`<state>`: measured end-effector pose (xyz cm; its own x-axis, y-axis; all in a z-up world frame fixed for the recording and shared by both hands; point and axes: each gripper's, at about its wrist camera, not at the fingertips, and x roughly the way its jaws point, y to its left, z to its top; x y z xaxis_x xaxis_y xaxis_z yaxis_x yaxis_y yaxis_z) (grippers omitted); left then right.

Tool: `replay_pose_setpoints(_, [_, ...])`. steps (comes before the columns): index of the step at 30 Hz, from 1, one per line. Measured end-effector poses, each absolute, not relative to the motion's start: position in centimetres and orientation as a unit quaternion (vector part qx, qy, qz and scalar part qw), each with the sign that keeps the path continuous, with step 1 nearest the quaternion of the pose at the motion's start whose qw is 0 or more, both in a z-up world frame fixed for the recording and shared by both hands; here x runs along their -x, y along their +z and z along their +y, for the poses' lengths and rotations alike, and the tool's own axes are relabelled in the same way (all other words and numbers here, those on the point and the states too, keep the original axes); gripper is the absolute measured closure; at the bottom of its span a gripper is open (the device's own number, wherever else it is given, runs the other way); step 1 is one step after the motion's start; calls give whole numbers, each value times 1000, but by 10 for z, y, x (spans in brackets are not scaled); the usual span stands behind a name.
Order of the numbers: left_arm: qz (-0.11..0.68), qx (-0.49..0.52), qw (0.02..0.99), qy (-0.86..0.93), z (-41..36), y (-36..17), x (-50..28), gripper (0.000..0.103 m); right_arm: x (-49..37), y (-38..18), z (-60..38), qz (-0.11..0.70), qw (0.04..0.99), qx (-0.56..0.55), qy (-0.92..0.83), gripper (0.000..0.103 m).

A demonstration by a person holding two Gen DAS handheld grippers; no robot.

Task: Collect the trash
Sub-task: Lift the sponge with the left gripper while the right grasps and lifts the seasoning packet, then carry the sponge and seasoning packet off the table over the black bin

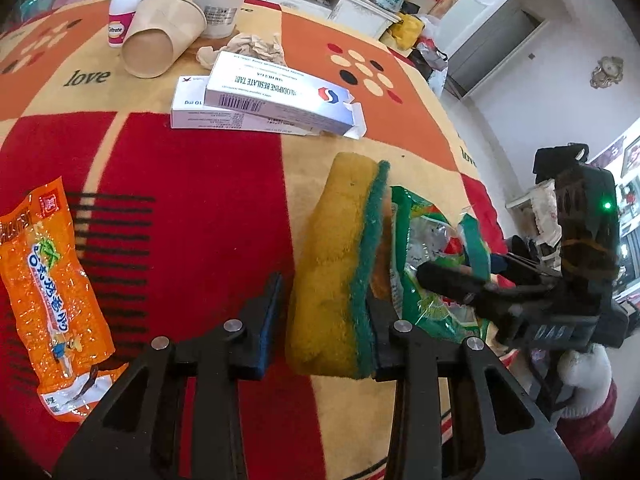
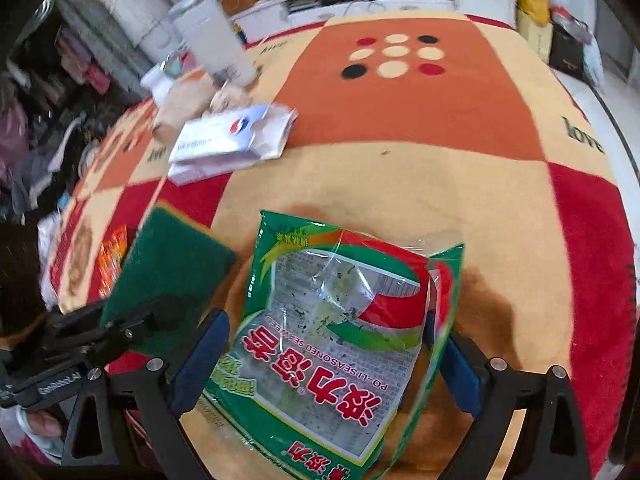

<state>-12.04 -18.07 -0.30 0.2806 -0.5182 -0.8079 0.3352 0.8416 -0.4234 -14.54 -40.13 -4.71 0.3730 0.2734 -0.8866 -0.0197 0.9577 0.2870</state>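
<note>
Left gripper (image 1: 326, 292) pinching a yellow-and-green sponge (image 1: 328, 240), held on edge above the checked cloth (image 1: 180, 200), green face against one finger; right gripper (image 2: 328, 360) spread wide around a green seaweed packet (image 2: 320, 288), just beside the sponge, pads not pressing it; an orange wrapper (image 1: 52, 300) flat on the cloth at the left; farther back, two stacked pill boxes (image 1: 260, 96), a crumpled tissue (image 1: 252, 46), a tipped paper cup (image 1: 160, 36) and a white bottle (image 1: 126, 4).
</note>
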Motion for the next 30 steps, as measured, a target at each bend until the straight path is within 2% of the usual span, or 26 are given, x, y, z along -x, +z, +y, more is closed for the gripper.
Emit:
replay_pose_setpoints(1, [537,83,795,-268,-180,-3,121,70,144,-50,-395,558,819,-102,91,2])
replay_pose_setpoints(5, [537,77,797,-265,-177,-4,123,70,146,-54,-385,551,828,-54,91,2])
replay_pose_setpoints(6, [537,75,798,-265,-176,-3,123,70,147,-54,-386,547,830,-51,97,6])
replay_pose_setpoints(8, [535,75,798,-266,-175,-2,122,70,153,-51,-390,536,836,-38,106,33])
replay_pose_setpoints(11, [534,79,798,-267,-181,-1,119,70,166,-47,-397,531,839,-18,120,48])
replay_pose_setpoints(15, [542,80,794,-263,-197,-12,115,71,182,-38,-408,522,844,-17,120,57])
replay_pose_setpoints(16, [537,79,797,-263,-198,-10,117,79,188,-35,-411,517,848,-12,116,59])
replay_pose_setpoints(17, [533,79,798,-269,-200,-8,118,80,193,-32,-414,513,851,-10,114,60])
replay_pose_setpoints(30, [508,72,787,-341,-271,28,132,81,232,2,-495,476,878,-41,36,61])
